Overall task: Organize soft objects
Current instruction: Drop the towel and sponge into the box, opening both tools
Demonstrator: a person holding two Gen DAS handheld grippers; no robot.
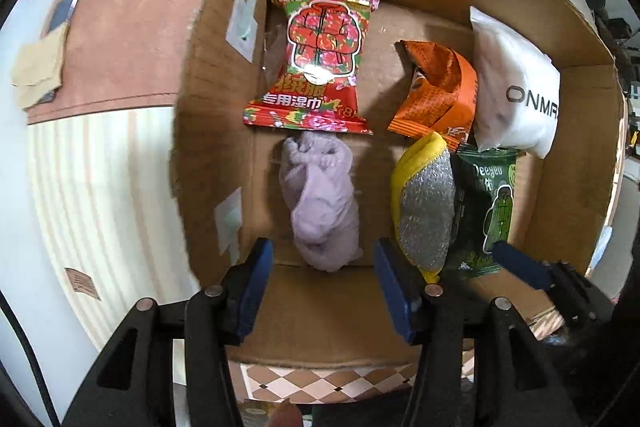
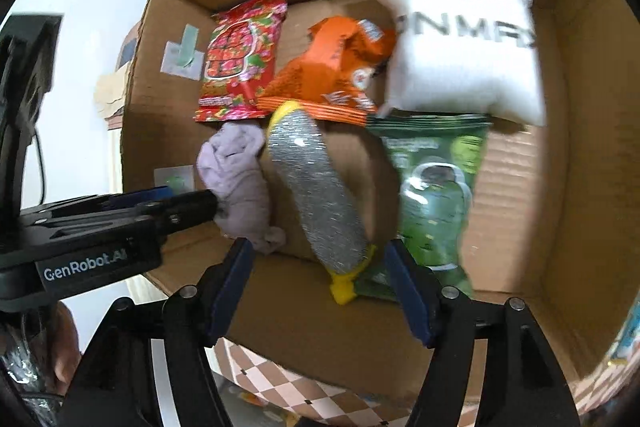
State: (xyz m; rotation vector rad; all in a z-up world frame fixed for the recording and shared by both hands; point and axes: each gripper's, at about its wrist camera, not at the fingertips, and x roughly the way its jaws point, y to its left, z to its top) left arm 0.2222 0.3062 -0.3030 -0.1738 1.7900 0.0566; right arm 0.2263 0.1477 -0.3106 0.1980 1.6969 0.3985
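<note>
Hovering at the near wall of the cardboard box (image 1: 328, 311), my left gripper (image 1: 325, 281) and right gripper (image 2: 320, 283) both gaped wide, holding nothing. Beyond lay the lilac cloth (image 1: 320, 203) and the silver scourer (image 2: 316, 191), which hid part of the green "Deeyeo" packet (image 1: 488, 211). Farther back, the white pouch (image 2: 464, 47) read only "ONMR", its lettering cut off.

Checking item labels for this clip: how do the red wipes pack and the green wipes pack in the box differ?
The red pack has a floral print and lies at the box's left; the green pack is plain dark green and lies at the right, nearer the grippers, partly under the yellow-and-silver sponge. Both are flat, sealed and jacket-printed.
</note>
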